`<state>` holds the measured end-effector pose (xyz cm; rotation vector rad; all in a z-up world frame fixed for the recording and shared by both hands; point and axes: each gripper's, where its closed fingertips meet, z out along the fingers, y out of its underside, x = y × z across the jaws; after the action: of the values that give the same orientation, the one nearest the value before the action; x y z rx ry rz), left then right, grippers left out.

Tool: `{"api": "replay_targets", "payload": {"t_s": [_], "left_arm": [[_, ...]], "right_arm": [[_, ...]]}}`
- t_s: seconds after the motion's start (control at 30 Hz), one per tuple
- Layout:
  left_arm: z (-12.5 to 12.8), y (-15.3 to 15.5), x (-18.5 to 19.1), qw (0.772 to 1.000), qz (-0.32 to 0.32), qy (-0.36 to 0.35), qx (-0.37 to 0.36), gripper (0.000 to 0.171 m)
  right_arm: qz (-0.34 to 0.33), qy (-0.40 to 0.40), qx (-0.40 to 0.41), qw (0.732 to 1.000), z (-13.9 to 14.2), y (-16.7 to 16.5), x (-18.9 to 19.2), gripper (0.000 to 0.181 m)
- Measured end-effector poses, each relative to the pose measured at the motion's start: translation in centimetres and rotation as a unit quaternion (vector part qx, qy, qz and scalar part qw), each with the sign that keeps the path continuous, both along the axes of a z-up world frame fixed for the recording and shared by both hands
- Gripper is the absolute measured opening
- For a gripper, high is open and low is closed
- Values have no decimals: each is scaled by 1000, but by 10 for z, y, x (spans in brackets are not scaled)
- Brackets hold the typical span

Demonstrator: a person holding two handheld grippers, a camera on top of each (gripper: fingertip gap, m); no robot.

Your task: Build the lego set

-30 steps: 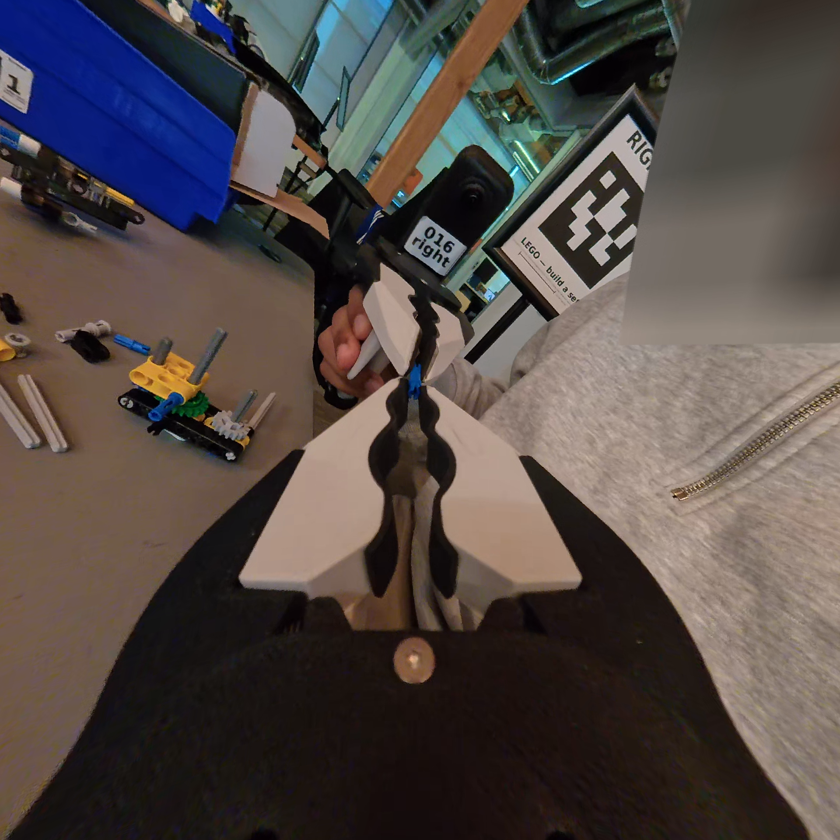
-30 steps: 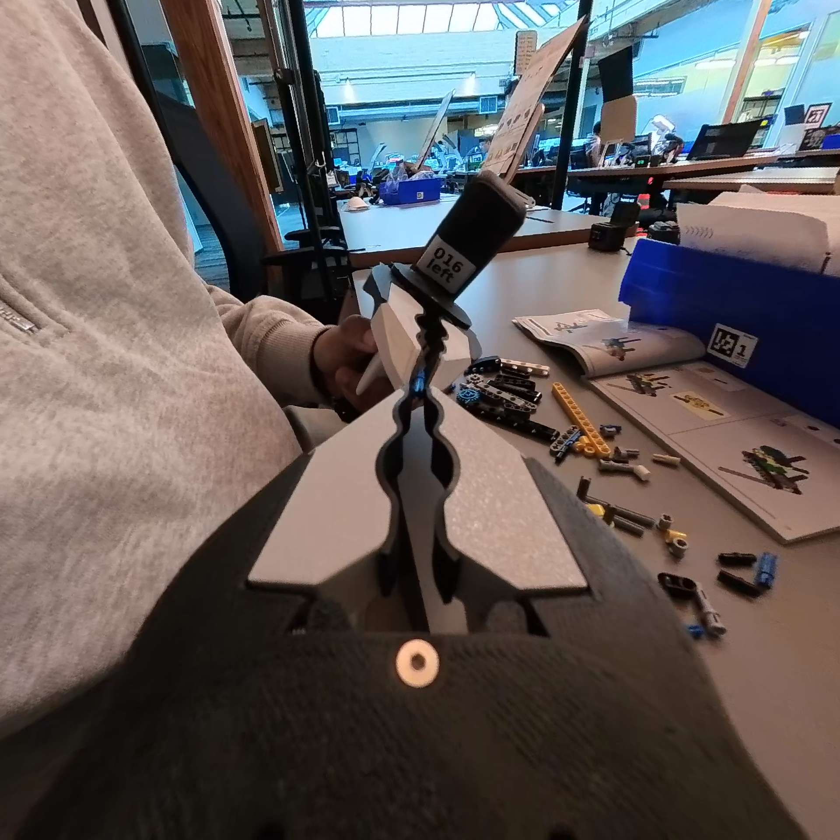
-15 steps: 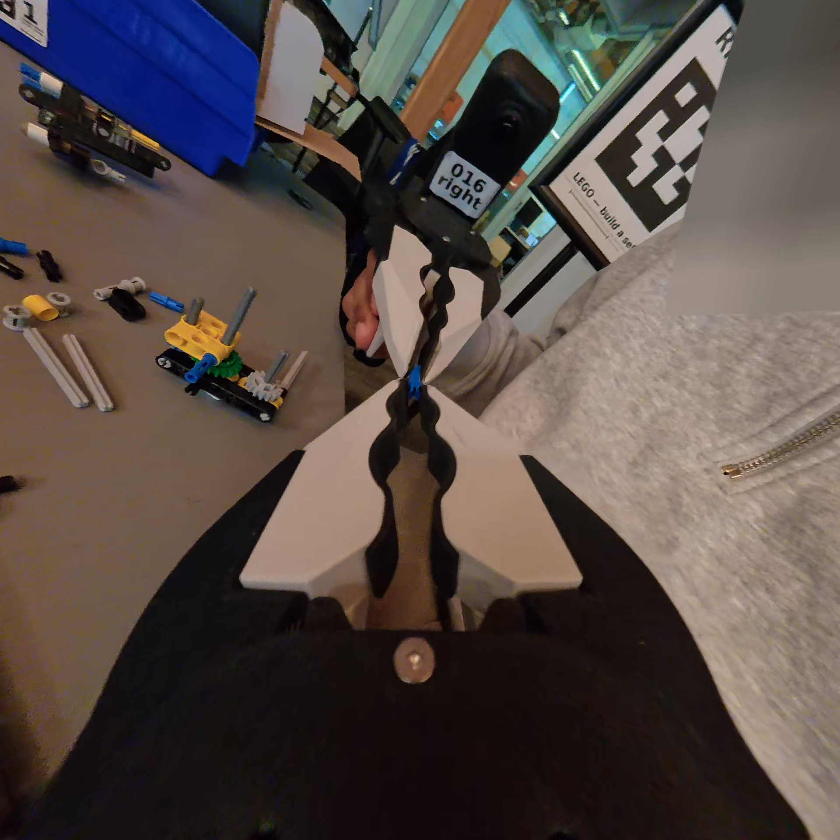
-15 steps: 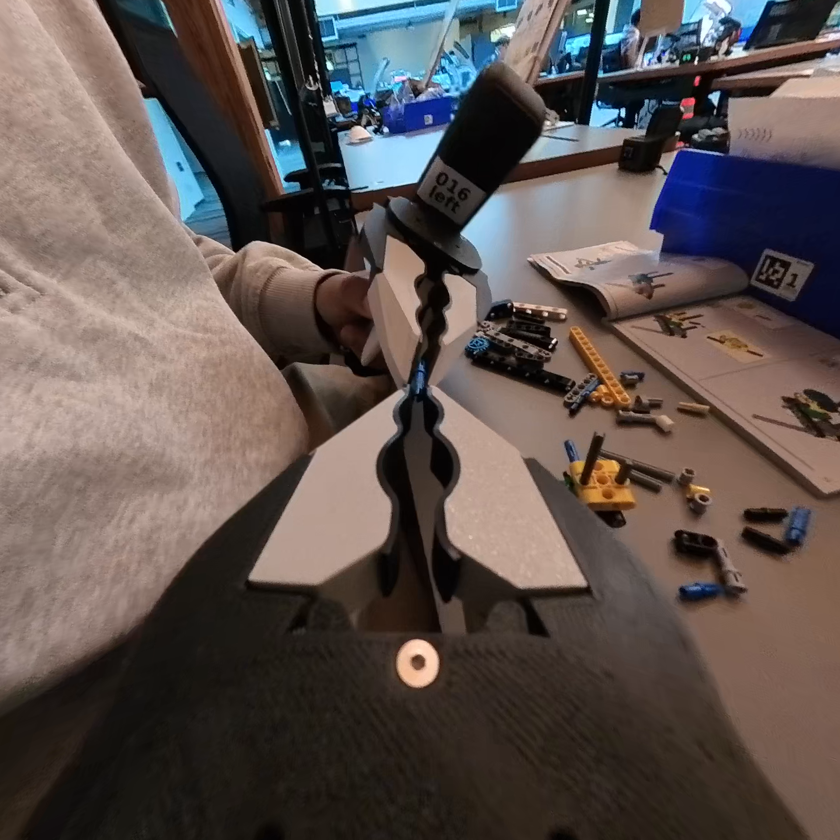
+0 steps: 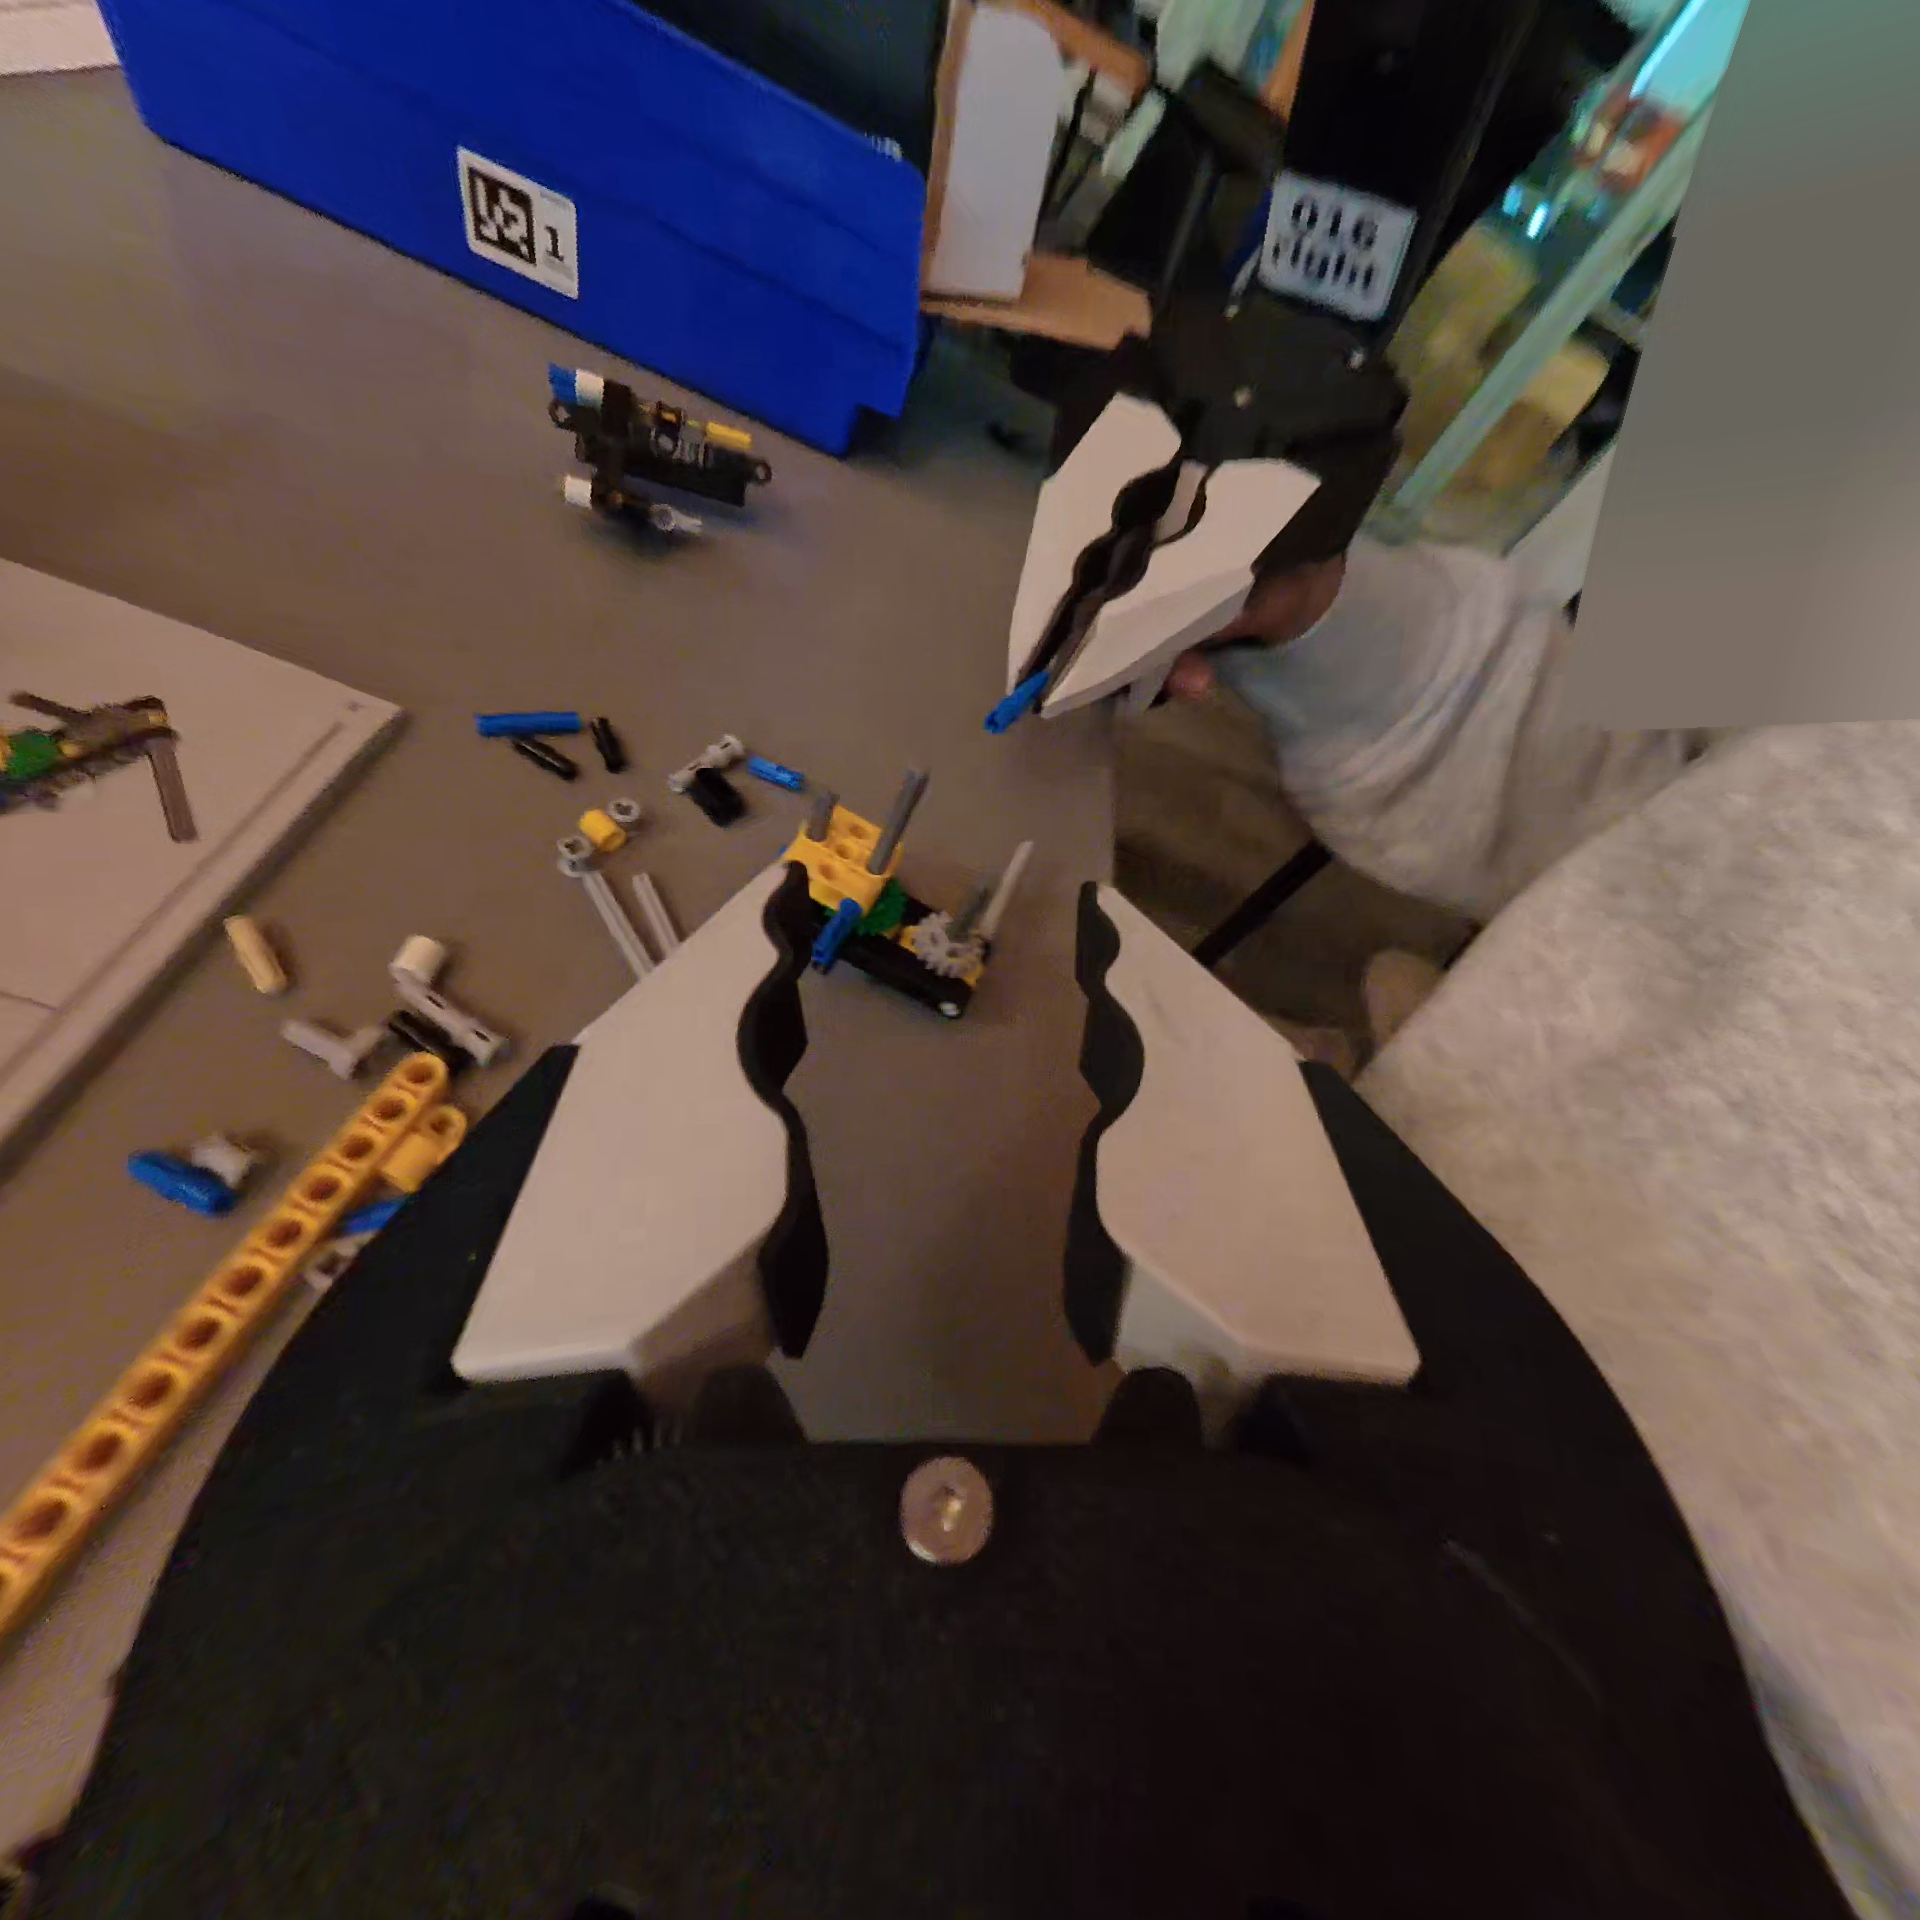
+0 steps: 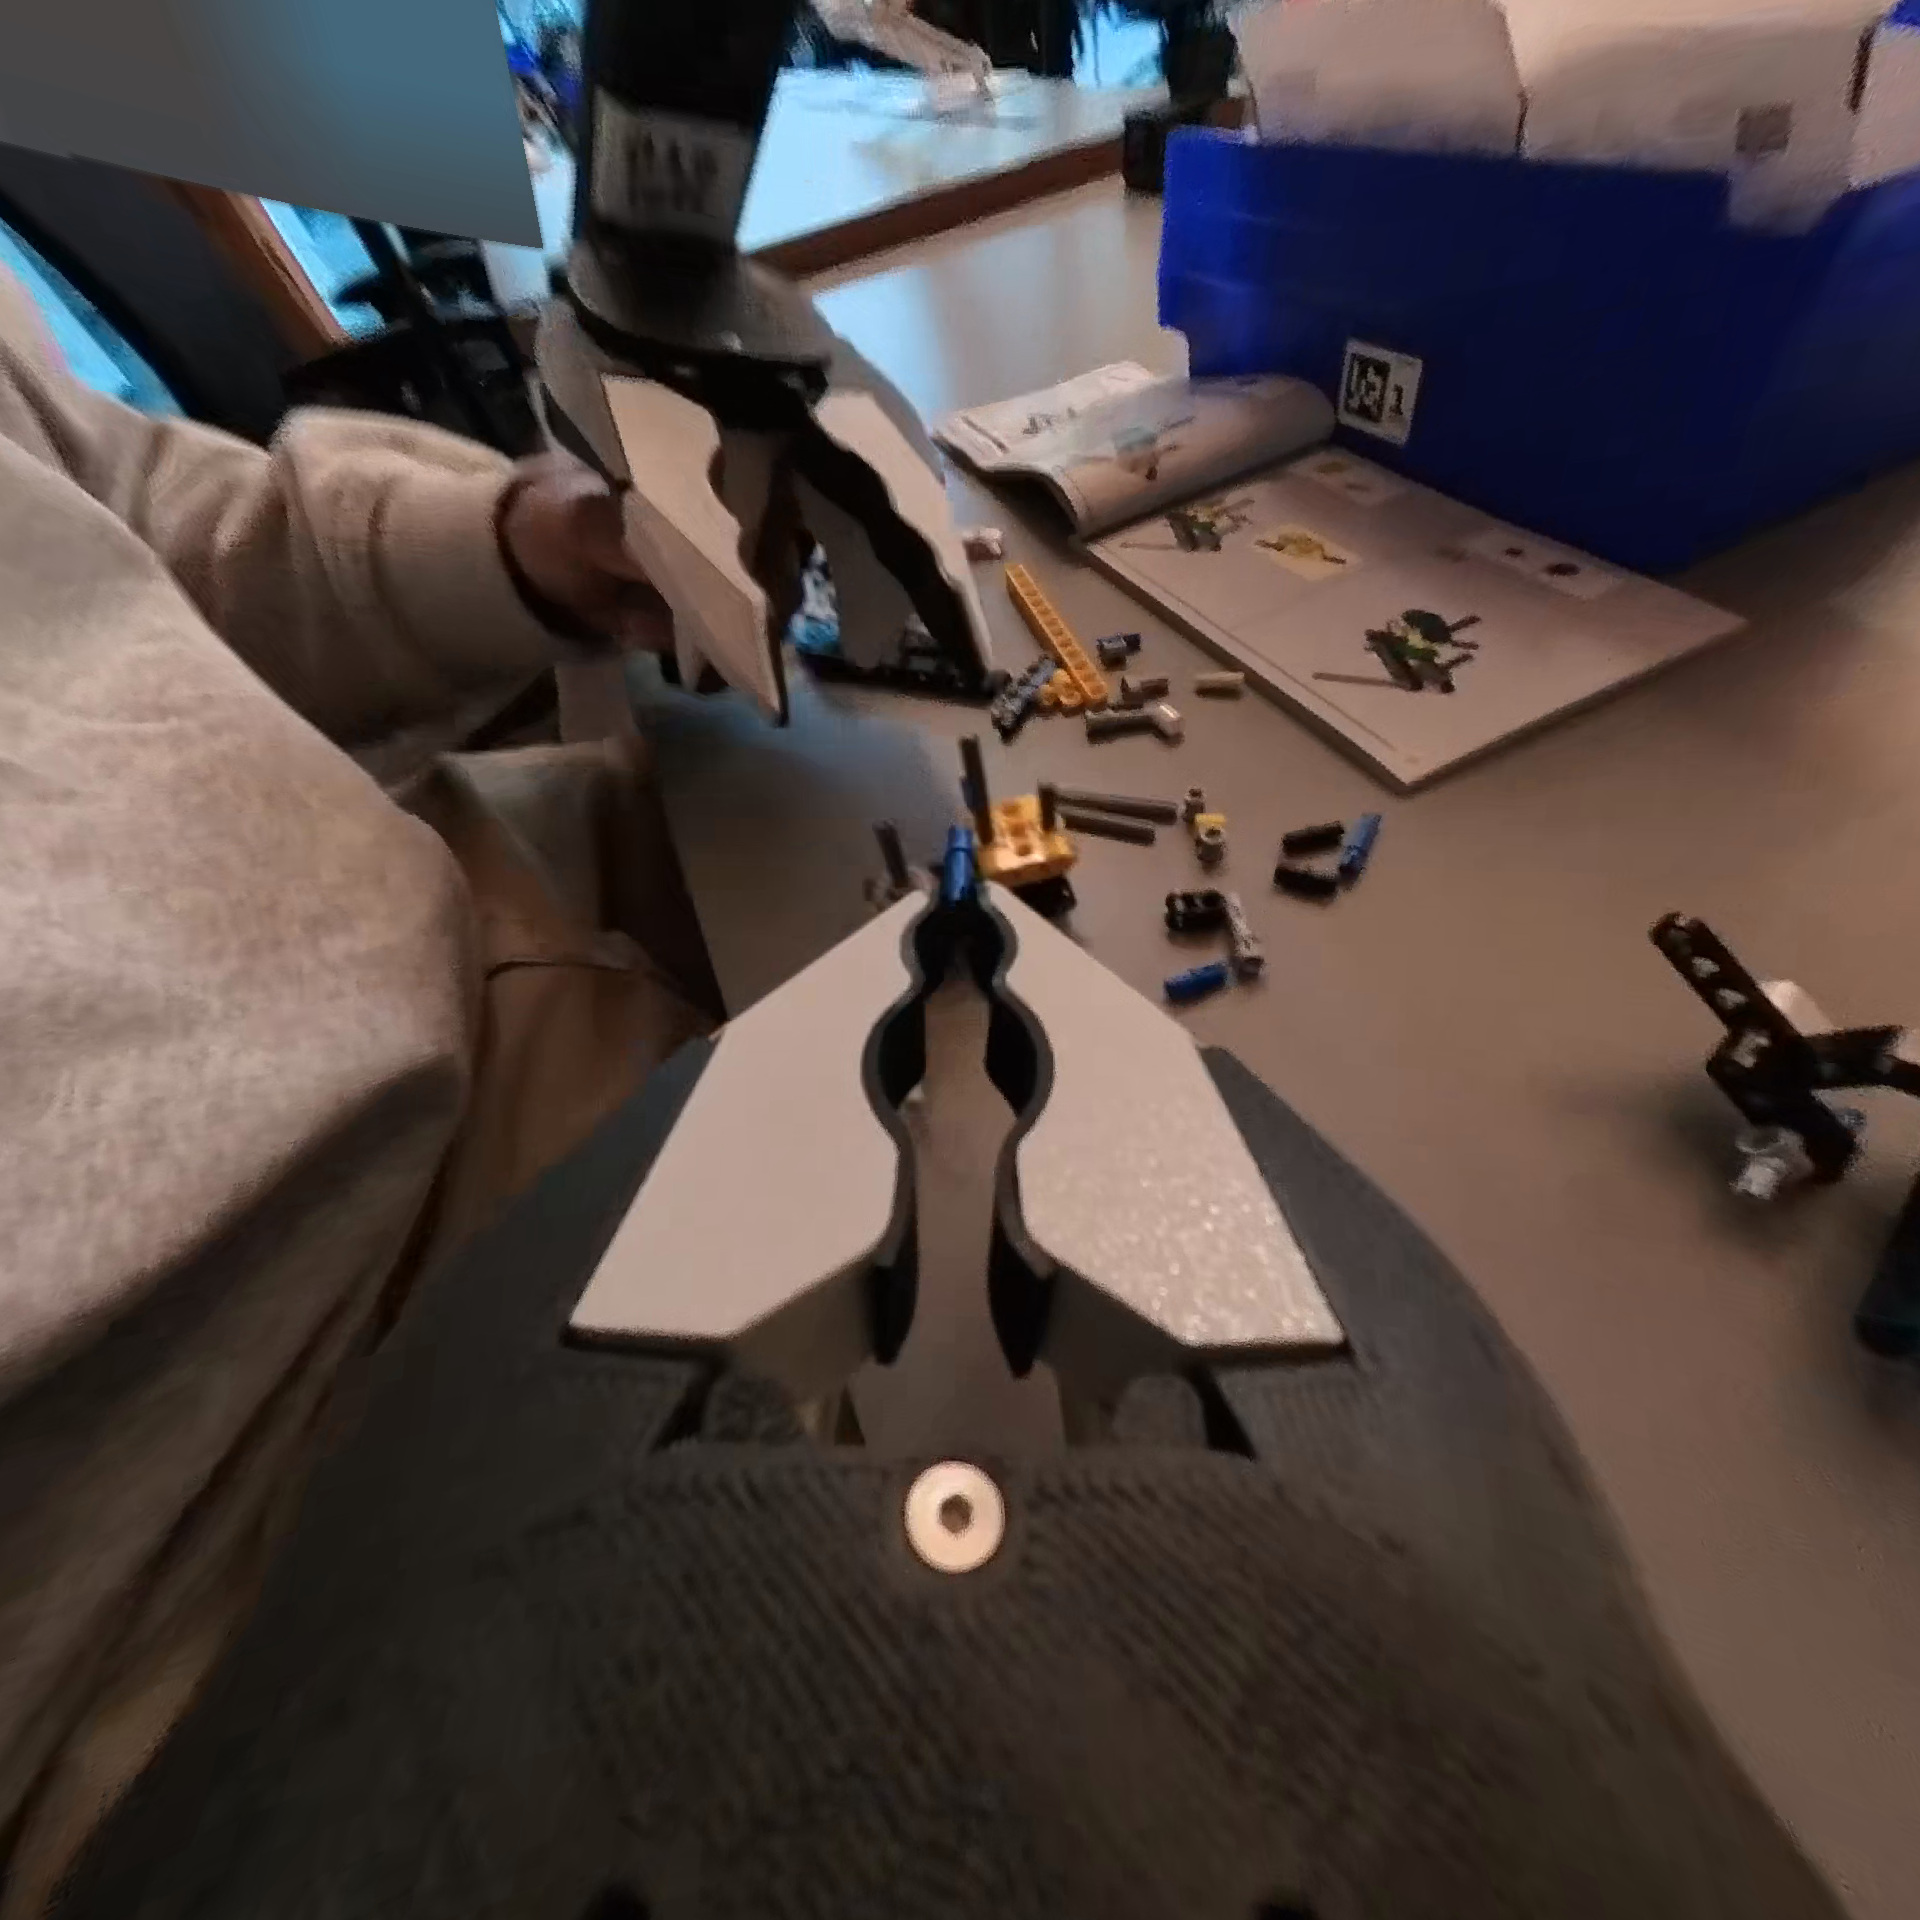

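Observation:
My left gripper [image 5: 935, 904] is open and empty, its jaws wide apart just above the table. Between and just beyond its fingertips sits a small yellow, black and green assembly [image 5: 883, 914] with grey axles standing up. My right gripper [image 6: 956, 914] is shut on a small blue pin [image 6: 958, 868] that sticks out of its tips. In the left wrist view the right gripper [image 5: 1029, 696] hangs above and behind the assembly with the blue pin [image 5: 1013, 709] pointing down-left. The open left gripper [image 6: 873, 675] shows in the right wrist view above the assembly [image 6: 1023, 836].
A blue bin [image 5: 623, 187] stands at the back of the grey table [image 5: 312, 520]. An open instruction booklet [image 6: 1403, 623] lies in front of it. A long yellow beam [image 5: 208, 1320], a black sub-assembly [image 5: 655, 447] and several loose pins and axles [image 5: 582, 738] are scattered about.
The two grippers were tip to tip, both on the blue pin. My left gripper has opened and let go; the right keeps the pin. Both have swung towards the table.

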<state>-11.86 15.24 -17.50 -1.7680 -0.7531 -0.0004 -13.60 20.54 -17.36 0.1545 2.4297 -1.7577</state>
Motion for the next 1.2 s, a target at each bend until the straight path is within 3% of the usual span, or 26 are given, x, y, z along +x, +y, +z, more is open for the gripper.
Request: {"api": "replay_targets", "payload": {"t_s": [0.2, 0.67, 0.93, 1.2], "left_arm": [[-23, 16, -20, 992, -65, -10, -105, 51], [-24, 15, -21, 989, -97, -68, -89, 48], [-29, 12, -25, 988, -100, -71, -98, 48], [-41, 17, -30, 983, -112, -60, -133, 35]], "right_arm": [[10, 36, 93, 995, -26, -8, -11, 3], [71, 40, 97, 992, -31, -18, -21, 3], [77, 43, 101, 991, -33, -20, -19, 3], [76, 43, 110, 990, -35, -21, -21, 3]]}}
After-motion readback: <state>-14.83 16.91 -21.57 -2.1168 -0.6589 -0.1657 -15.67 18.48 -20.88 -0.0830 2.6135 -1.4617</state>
